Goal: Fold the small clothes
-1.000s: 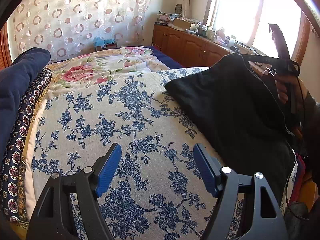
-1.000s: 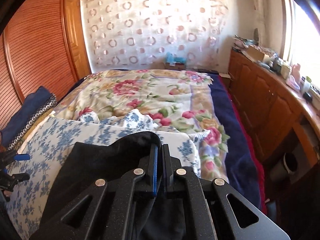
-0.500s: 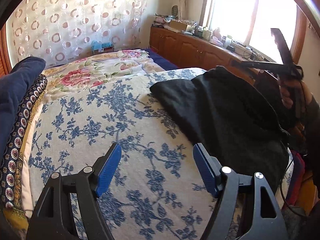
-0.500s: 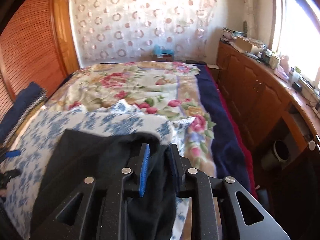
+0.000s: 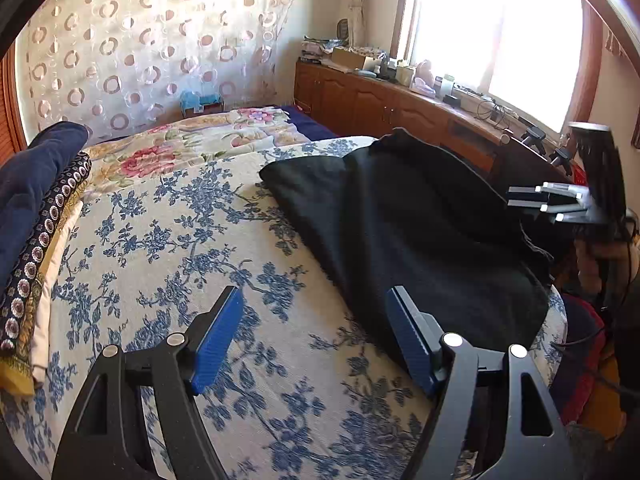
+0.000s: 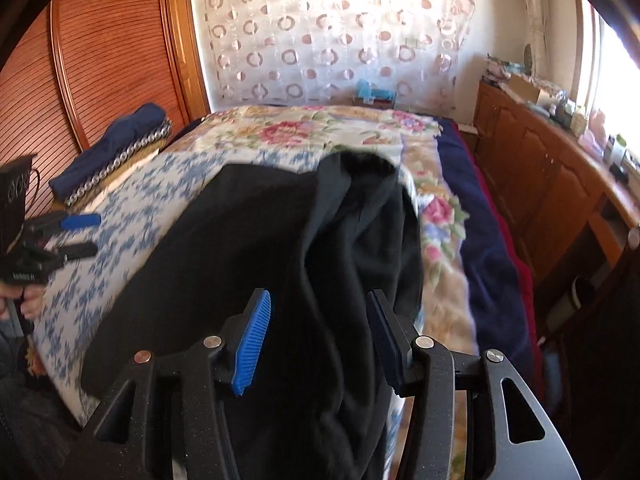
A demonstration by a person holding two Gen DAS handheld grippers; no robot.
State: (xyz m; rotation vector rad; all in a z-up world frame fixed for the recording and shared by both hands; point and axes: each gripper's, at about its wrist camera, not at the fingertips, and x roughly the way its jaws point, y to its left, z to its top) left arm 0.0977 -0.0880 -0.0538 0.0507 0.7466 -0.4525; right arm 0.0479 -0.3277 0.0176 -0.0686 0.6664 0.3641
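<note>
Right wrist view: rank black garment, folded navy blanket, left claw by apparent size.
1. black garment, fills the middle of the frame
2. folded navy blanket
3. left claw, at the left edge

The garment lies nearest the camera, so this is apparent size only.

Both grippers are matte black frames with triangular cut-outs and silver round-head screws. The left gripper (image 5: pixel 314 340) and right gripper (image 6: pixel 318 338) carry ribbed blue finger pads.
</note>
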